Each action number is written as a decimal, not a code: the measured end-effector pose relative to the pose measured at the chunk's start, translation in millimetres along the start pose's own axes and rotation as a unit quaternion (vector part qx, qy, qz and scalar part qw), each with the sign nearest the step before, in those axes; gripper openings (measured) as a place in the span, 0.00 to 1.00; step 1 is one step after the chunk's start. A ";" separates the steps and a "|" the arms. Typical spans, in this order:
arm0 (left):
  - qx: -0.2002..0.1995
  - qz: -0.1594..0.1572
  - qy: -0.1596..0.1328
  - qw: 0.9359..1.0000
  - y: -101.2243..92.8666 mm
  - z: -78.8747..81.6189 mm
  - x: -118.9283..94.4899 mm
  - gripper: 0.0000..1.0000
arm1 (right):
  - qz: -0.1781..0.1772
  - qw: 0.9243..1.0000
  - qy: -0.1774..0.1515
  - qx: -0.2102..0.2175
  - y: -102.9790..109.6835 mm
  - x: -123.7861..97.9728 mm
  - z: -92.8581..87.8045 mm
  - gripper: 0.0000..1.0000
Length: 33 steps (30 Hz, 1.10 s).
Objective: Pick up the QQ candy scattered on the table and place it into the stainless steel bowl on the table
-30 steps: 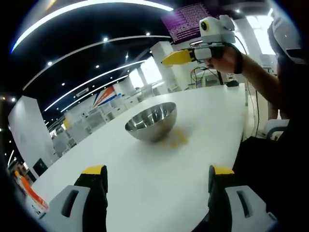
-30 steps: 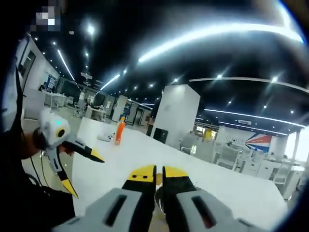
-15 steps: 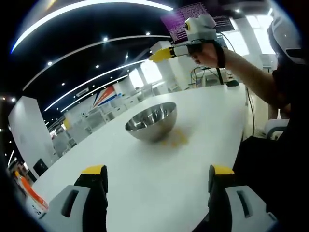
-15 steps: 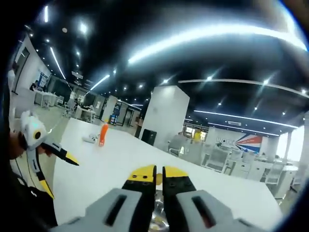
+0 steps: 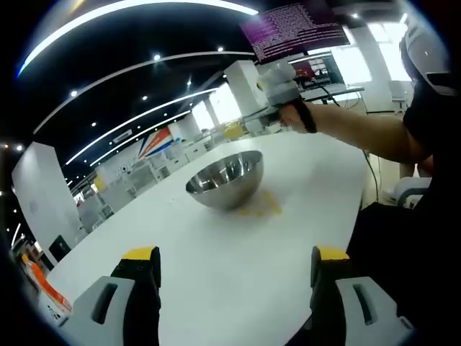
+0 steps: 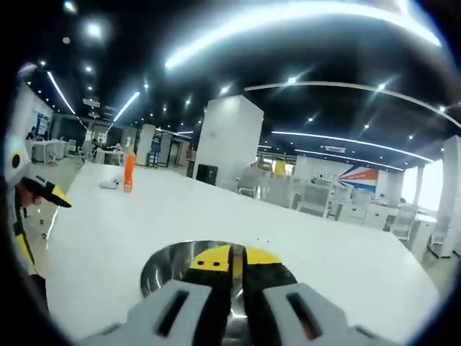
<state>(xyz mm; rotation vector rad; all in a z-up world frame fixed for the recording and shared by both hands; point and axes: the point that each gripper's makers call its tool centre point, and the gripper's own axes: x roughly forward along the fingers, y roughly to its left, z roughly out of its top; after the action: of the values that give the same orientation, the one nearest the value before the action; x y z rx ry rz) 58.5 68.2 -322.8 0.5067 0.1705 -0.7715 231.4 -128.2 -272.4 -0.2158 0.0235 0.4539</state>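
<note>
My right claw (image 6: 231,254) is clenched above the stainless steel bowl (image 6: 169,268); I cannot tell if it pinches candy. My left claw (image 5: 230,254) hangs released over the table (image 5: 216,259), loose QQ candy (image 5: 261,207) beside the bowl.

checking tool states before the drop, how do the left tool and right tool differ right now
The left tool has its jaws spread wide apart, with bare white table between them; the right tool has its jaws pressed nearly together. The left tool sits low, short of the stainless steel bowl; the right tool is over the bowl's rim, the bowl just beyond its tips. Whether the right tool grips candy cannot be made out. Both have yellow tips on grey bodies.
</note>
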 end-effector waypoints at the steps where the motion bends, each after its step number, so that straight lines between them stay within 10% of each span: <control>1: 0.000 0.001 0.000 1.000 0.6 -0.1 -0.6 0.86 | -0.002 1.000 0.007 -0.002 -0.5 0.9 -5.5 0.05; 33: -0.003 0.001 0.002 1.000 -0.2 -3.0 -1.8 0.87 | -0.009 1.000 0.003 -0.004 -7.0 1.1 -23.3 0.23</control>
<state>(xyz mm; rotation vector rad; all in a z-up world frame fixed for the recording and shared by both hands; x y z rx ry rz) 57.2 70.7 -324.8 0.5035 0.1757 -0.7672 236.1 -138.8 -293.8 -0.2241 0.0248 0.4349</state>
